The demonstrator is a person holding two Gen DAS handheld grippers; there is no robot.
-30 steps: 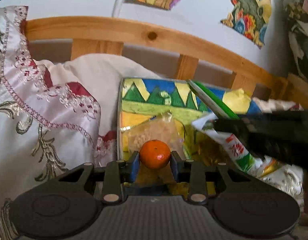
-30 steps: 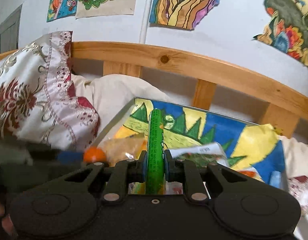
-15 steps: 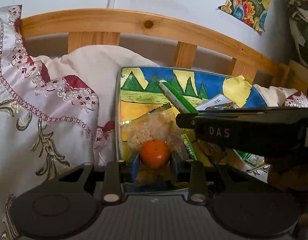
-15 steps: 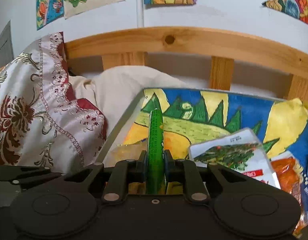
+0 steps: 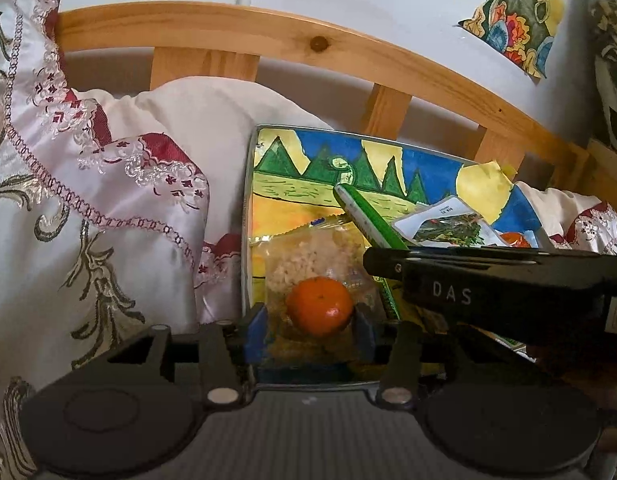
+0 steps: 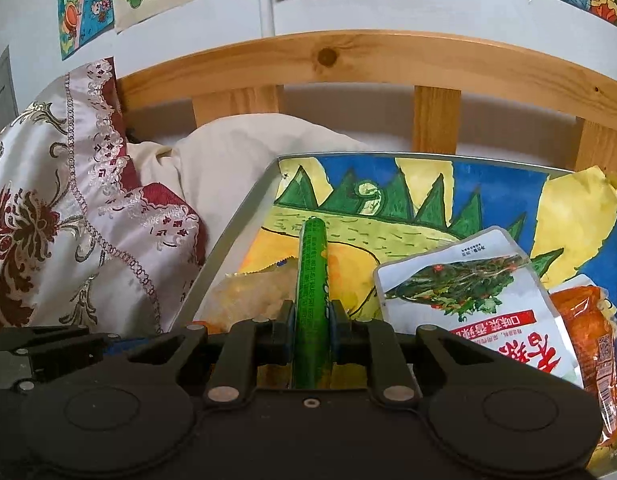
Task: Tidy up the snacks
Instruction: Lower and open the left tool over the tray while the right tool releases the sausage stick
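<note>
While the left tongs stand low over the near corner of the tray, their jaws have just been opening, and the tangerine now sits between the blue pads with a gap showing on the left side, so it looks released rather than gripped. It rests on a clear bag of pale puffed snack lying in that corner. The step in hand, as I judge it, is the setting down of snacks on the tray, which is lined with a painted picture and lies on the bed against a white pillow and wooden headboard.

The right tongs are clamped on a green stick-shaped snack, which points forward over the tray, its far end above the yellow part of the painting. Beside it on the tray lie a white packet with a picture of greens and an orange packet.

Next, the left tongs would need to draw back without nudging the fruit, which is round and could roll off the slippery bag. The right tongs then need to lower the stick onto a bare patch of tray, between the puffed snack and the white packet, before parting.
</note>
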